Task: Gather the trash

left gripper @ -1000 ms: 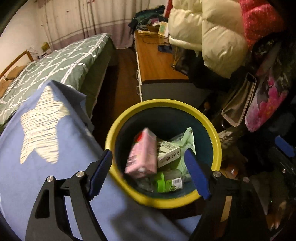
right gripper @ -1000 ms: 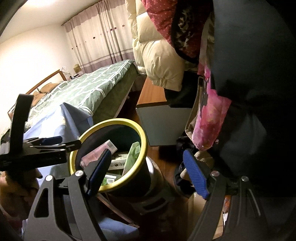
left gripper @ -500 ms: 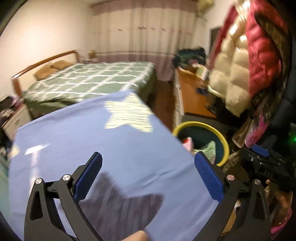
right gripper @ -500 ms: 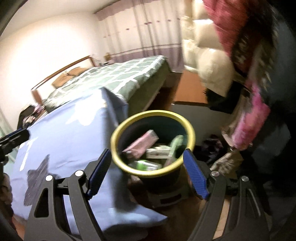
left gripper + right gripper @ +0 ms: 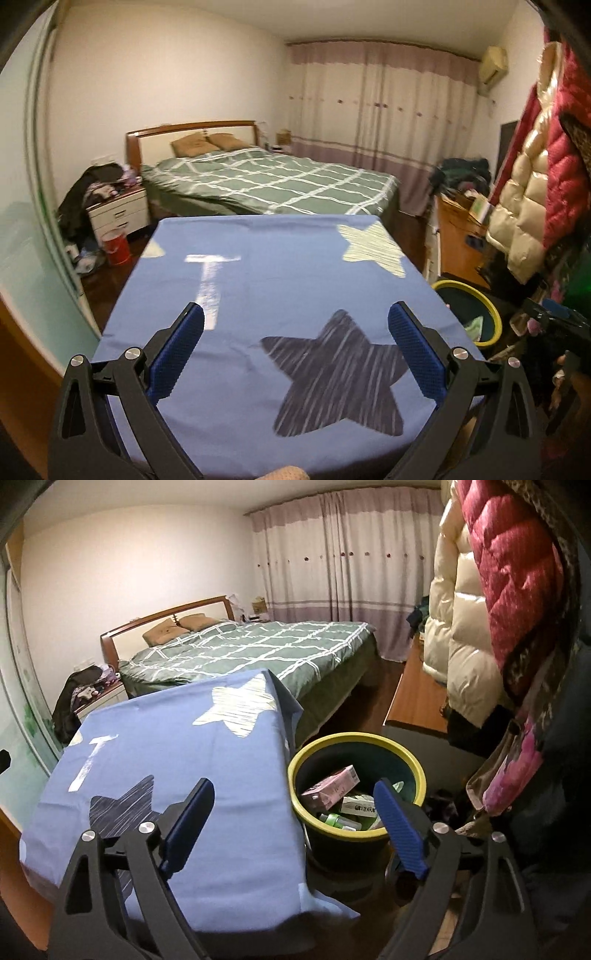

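Having swung from the bin (image 5: 356, 775) to the blue cloth (image 5: 280, 280), both grippers' fingers (image 5: 177, 350) remain spread, empty.

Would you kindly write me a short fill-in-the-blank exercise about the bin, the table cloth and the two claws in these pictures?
1. The trash bin has a ____ rim.
2. Both the left claw and the right claw are ____ and hold nothing.
3. The pink carton lies ____ the bin.
4. The blue cloth is printed with ____ shapes.

Missing words: yellow; open; inside; star
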A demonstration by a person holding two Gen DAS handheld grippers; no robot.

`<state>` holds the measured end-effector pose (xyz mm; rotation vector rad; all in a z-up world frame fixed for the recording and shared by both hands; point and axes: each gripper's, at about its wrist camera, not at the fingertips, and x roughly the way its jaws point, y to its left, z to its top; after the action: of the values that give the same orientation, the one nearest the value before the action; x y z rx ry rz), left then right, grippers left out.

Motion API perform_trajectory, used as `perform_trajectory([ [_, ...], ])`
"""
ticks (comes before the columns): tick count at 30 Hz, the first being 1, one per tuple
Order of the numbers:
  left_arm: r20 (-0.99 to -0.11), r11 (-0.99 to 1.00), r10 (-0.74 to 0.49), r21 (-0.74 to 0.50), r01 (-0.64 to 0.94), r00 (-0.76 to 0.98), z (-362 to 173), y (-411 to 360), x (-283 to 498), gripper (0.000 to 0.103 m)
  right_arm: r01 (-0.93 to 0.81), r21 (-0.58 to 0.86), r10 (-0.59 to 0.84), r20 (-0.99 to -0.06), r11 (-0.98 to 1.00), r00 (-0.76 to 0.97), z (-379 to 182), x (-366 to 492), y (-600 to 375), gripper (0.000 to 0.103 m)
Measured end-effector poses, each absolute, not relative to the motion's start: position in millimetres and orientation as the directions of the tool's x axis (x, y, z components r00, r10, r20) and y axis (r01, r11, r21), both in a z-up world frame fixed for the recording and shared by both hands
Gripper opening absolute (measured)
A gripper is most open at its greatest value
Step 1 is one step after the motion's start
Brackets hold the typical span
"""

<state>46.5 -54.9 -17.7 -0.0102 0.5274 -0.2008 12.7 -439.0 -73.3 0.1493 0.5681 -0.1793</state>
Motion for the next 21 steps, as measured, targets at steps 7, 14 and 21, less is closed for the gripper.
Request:
perform_trajectory([
  [7, -0.504, 0.988, -0.152, -0.054, 0.145, 0.85, -23.7, -44.6, 34.2, 0.098, 0.207, 0.081, -0.136, -0.518, 0.975, 0.845, -63.6, 1.5, -431.5, 0.086],
  [14, -0.494, 0.989, -0.143, -0.053, 0.135, 0.858, -21.1, -43.9, 31.0, 0.098, 0.194, 0.073, -0.128, -0.522, 0.978, 0.843, -63.0, 0.4, -427.7, 0.086],
  [21, -0.503, 0.99, -0.139, -0.053, 0.13, 0.853, -21.9, -43.9, 33.0, 0.098, 0.191, 0.075, -0.124, -0.53, 0.979, 0.839, -64.5, 3.8, -426.7, 0.087],
])
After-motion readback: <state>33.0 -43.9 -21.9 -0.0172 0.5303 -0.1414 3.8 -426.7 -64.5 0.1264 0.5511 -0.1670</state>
